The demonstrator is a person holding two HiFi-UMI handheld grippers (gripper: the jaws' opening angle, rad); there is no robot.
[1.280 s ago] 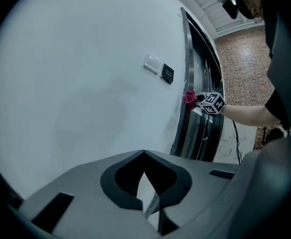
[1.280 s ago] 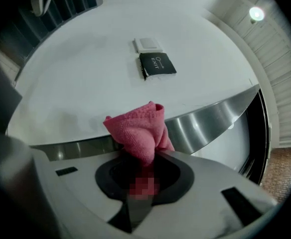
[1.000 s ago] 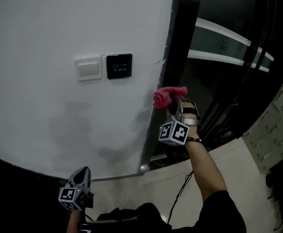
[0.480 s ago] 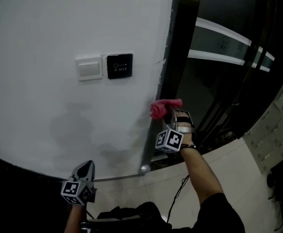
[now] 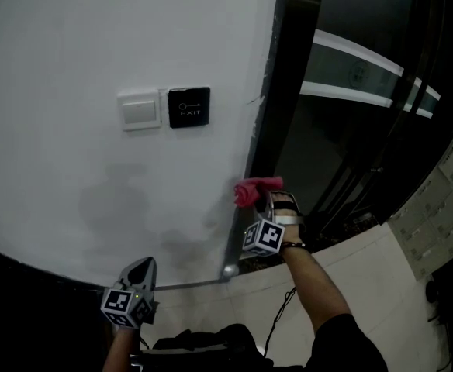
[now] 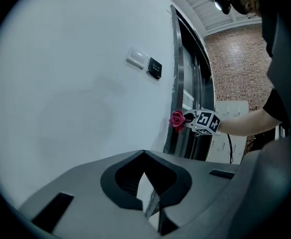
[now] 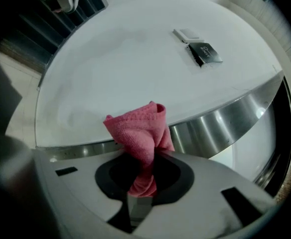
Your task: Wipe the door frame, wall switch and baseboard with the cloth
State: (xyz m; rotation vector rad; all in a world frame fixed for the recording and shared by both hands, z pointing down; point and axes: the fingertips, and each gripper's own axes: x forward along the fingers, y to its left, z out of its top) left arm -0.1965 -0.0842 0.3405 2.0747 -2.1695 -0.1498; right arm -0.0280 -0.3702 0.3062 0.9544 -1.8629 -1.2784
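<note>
A pink cloth [image 5: 256, 190] is bunched in my right gripper [image 5: 268, 202], which is shut on it and holds it against the steel door frame [image 5: 244, 178], low on its edge. In the right gripper view the cloth [image 7: 140, 131] sticks up from the jaws against the frame's steel strip [image 7: 225, 123]. The white wall switch [image 5: 140, 109] and a black exit button [image 5: 189, 106] sit higher on the wall to the left. My left gripper [image 5: 140, 266] hangs low by the dark baseboard [image 5: 32, 273], jaws together and holding nothing. The left gripper view shows the cloth [image 6: 177, 119] from afar.
A white wall [image 5: 95, 200] with faint damp-looking marks fills the left. Dark glass doors [image 5: 350, 130] stand right of the frame. Pale floor tiles [image 5: 382, 270] lie below, and a black cable [image 5: 287, 308] trails beside the arm.
My right gripper has slid the cloth down and slightly left along the door frame's edge. The left gripper has drifted a little to the right.
</note>
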